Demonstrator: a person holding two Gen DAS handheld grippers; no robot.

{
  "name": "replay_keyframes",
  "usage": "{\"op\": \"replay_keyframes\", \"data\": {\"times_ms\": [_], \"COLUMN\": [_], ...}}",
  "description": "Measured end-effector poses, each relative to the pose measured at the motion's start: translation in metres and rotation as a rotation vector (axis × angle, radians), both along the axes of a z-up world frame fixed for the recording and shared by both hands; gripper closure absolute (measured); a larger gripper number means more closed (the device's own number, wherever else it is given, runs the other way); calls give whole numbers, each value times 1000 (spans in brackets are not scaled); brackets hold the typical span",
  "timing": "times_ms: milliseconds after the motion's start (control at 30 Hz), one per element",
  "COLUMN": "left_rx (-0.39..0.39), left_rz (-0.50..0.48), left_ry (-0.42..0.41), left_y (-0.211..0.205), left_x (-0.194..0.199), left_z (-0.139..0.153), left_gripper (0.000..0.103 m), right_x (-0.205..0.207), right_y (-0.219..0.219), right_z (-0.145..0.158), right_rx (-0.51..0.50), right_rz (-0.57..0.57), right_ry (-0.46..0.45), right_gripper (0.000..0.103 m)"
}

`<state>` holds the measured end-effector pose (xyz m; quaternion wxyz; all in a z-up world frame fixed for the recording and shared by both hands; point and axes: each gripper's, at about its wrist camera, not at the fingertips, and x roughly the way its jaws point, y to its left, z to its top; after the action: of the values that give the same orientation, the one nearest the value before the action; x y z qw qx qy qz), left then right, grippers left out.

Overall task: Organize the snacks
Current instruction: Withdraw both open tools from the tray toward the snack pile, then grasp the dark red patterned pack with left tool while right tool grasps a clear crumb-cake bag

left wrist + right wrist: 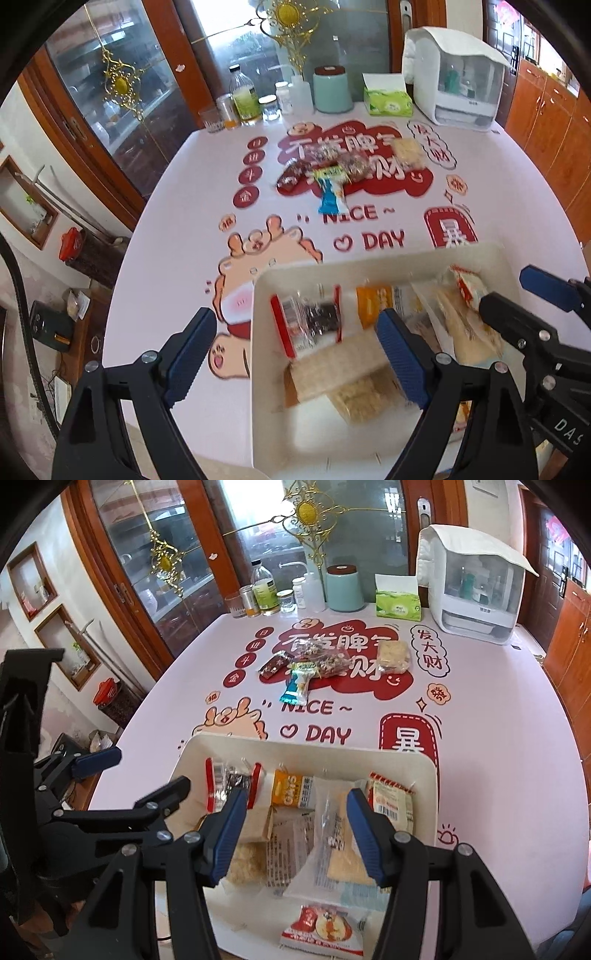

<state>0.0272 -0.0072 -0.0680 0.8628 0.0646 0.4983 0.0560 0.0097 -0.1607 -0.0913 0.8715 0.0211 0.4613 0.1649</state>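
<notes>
Now | left gripper (295, 350) wide apart, empty, over tray (388, 258) edge | right gripper (299, 830) half-spread, empty, above tray snacks (291, 790) | loose snacks (332, 173) mid-desk (166, 221), well apart from tray

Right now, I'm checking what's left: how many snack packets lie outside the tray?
4, clustered mid-table beyond the tray: a dark red bar, a blue-and-white packet, a clear nut packet, a pale cracker packet. They overlap; another may be hidden.
</notes>
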Motion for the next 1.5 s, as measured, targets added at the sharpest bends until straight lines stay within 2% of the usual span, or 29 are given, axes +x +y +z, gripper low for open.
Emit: {"op": "replay_keyframes", "data": {"times_ms": [133, 200, 400, 567, 700, 800, 1000, 1133, 1267, 1367, 1500], "left_rx": [-78, -81, -38, 12, 28, 47, 51, 47, 72, 70, 65], "left_rz": [7, 6, -20, -66, -84, -95, -109, -154, -172, -163, -157], "left_ry": [4, -14, -128, -216, -235, -220, -109, 18, 154, 224, 290], "left_y": [13, 17, 27, 32, 36, 39, 44, 45, 47, 52, 61], "left_x": [26, 37, 75, 116, 149, 181, 257, 308, 346, 361, 373], "left_z": [14, 23, 62, 88, 97, 94, 61, 14, -48, -88, -134], "left_gripper": [14, 14, 12, 8, 6, 6, 5, 5, 5, 5, 5], "right_x": [11, 19, 46, 80, 117, 145, 212, 262, 310, 339, 363], "right_y": [2, 1, -14, -36, -49, -57, -66, -69, -74, -74, -73], "right_z": [5, 10, 29, 45, 60, 68, 70, 49, 6, -35, -80], "right_rx": [-2, -3, -27, -37, -82, -91, -104, -94, -112, -70, -30], "right_rz": [-12, -18, -60, -101, -127, -141, -172, -183, -235, -243, -261], "right_ry": [-16, -27, -65, -62, -74, -67, -39, 30, 117, 216, 283], "right_gripper": [46, 46, 46, 46, 46, 46, 45, 44, 44, 44, 44]}}
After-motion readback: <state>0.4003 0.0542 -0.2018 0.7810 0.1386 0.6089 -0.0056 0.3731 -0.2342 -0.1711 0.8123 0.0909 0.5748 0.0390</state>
